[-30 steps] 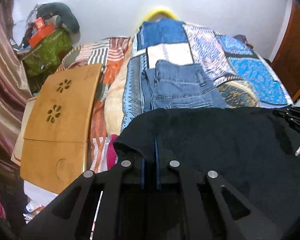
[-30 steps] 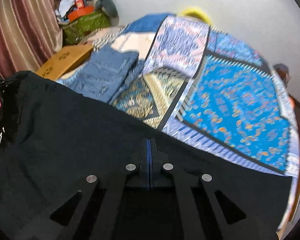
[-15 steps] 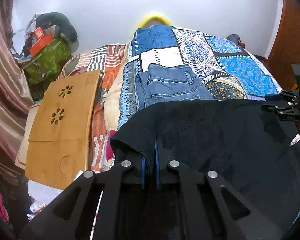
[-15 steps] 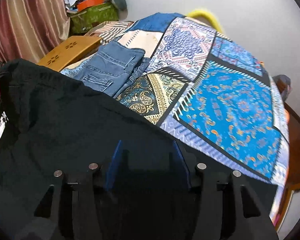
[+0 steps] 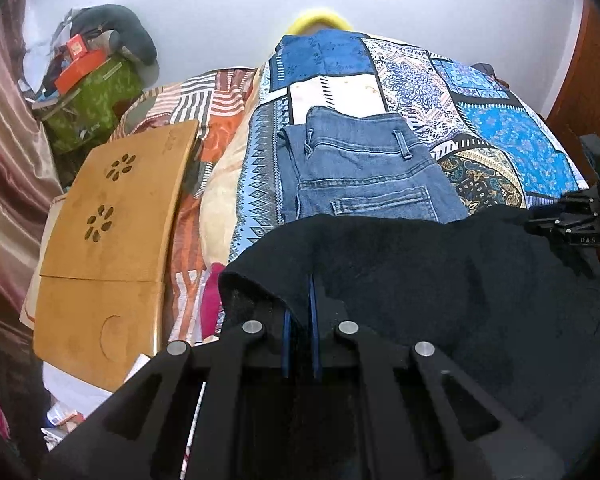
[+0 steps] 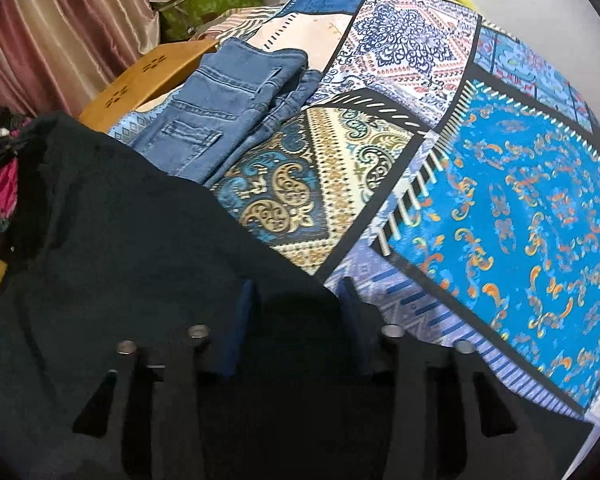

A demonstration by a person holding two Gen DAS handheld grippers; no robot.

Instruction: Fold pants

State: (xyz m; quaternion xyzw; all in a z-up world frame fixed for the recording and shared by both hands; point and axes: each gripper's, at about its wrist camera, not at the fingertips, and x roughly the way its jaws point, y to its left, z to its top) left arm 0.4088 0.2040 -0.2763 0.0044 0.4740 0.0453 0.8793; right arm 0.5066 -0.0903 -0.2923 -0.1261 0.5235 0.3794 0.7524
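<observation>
On the patterned bedspread [image 6: 520, 208], black pants [image 5: 440, 280] lie soft and limp; the left gripper [image 5: 299, 336] is clamped on one corner, while the right gripper [image 6: 296, 320] is closing, cloth seemingly between its jaws; grip the thick hems

I count two pants on the bedspread [image 5: 500, 136]: one black pair [image 5: 440, 272] and one folded blue jeans [image 5: 364, 176]. One wooden tray [image 5: 112, 224], one green bag [image 5: 96, 100], one orange box [image 5: 84, 68]. I have two grippers: left [image 5: 300, 320], right [image 6: 296, 300].
</observation>
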